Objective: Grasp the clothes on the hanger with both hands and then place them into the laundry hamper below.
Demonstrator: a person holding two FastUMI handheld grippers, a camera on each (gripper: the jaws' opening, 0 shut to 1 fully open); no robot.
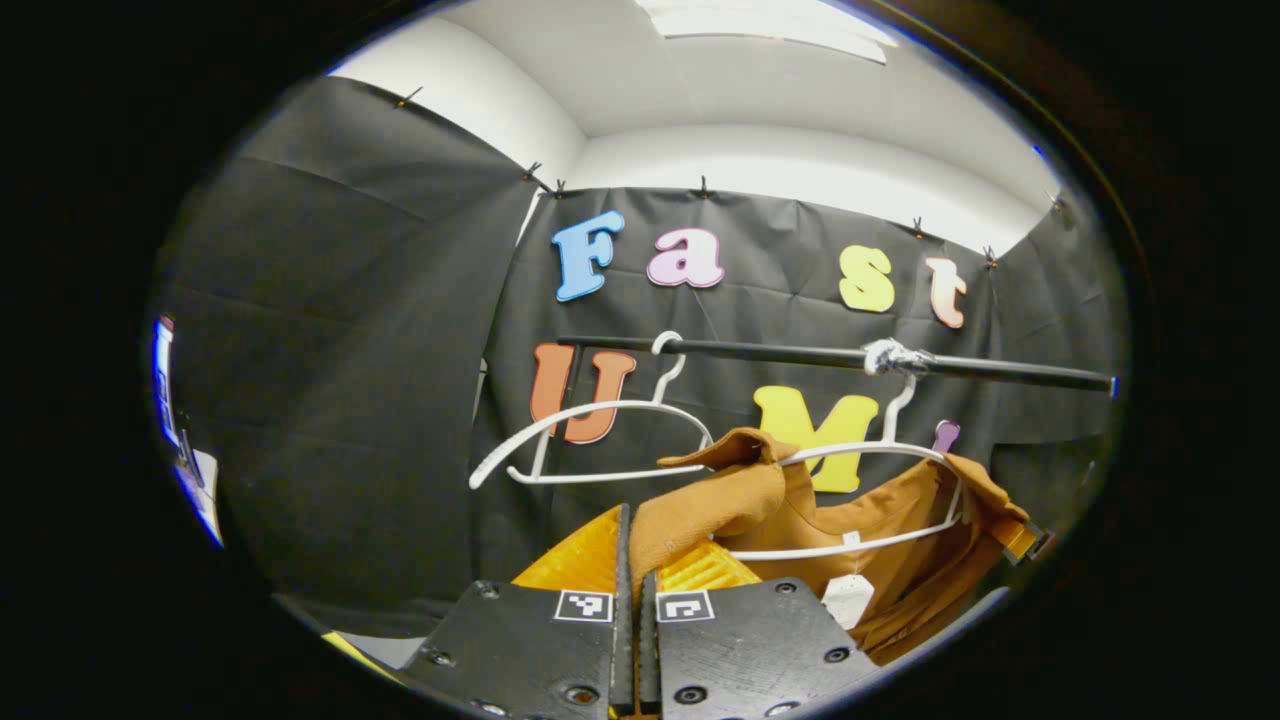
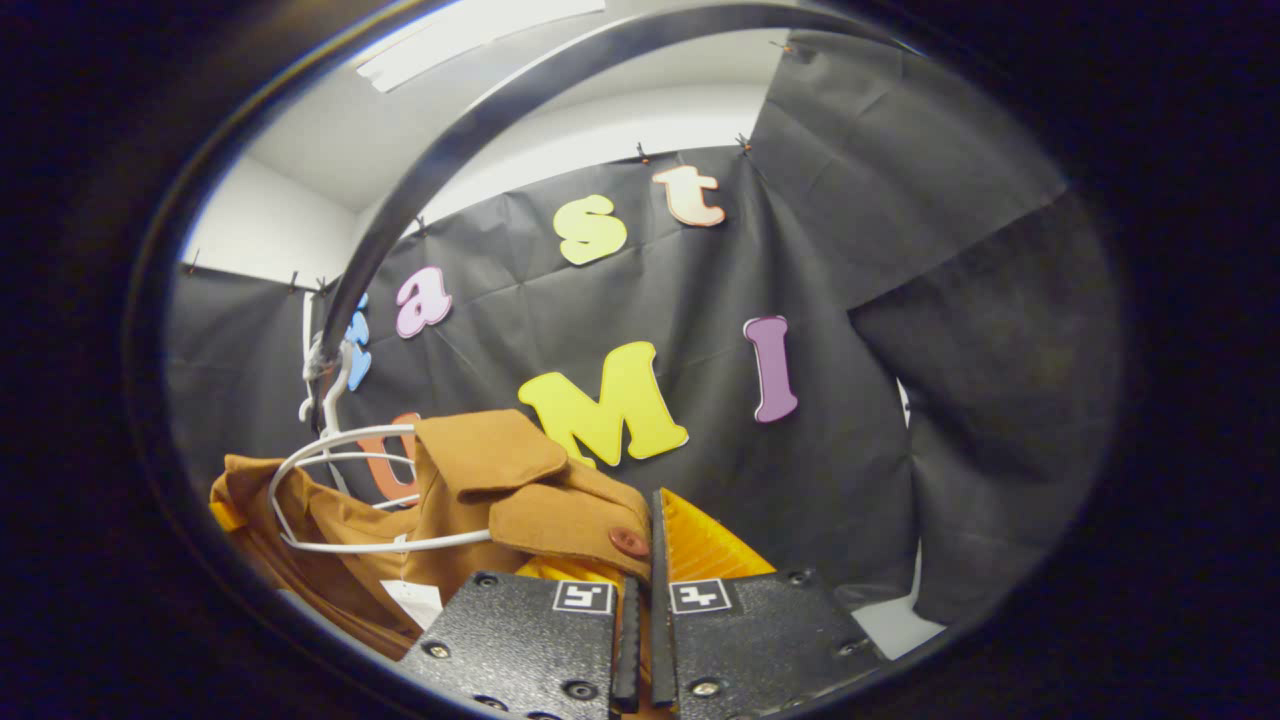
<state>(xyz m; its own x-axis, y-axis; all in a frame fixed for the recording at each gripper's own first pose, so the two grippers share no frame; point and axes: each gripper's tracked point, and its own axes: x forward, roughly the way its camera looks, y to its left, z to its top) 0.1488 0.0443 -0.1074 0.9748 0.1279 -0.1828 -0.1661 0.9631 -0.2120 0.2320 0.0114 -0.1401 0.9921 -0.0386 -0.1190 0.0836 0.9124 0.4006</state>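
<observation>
A brown jacket (image 1: pixel 860 510) hangs on a white hanger (image 1: pixel 860 447) from a black rail (image 1: pixel 780 352). In the left gripper view my left gripper (image 1: pixel 634 540) is shut on the jacket's near shoulder, and brown cloth rises between its yellow fingers (image 1: pixel 575 560). In the right gripper view my right gripper (image 2: pixel 650 530) is shut on the jacket's (image 2: pixel 480 460) other shoulder, at a buttoned strap (image 2: pixel 628 541). Its yellow right finger (image 2: pixel 700 545) shows beside the cloth. The hanger (image 2: pixel 330 445) stays inside the jacket, hooked on the rail (image 2: pixel 470 110) that arcs overhead.
An empty white hanger (image 1: pixel 600 410) hangs on the rail left of the jacket. A white tag (image 1: pixel 848 598) dangles inside the jacket. Black cloth walls close the booth behind and on both sides.
</observation>
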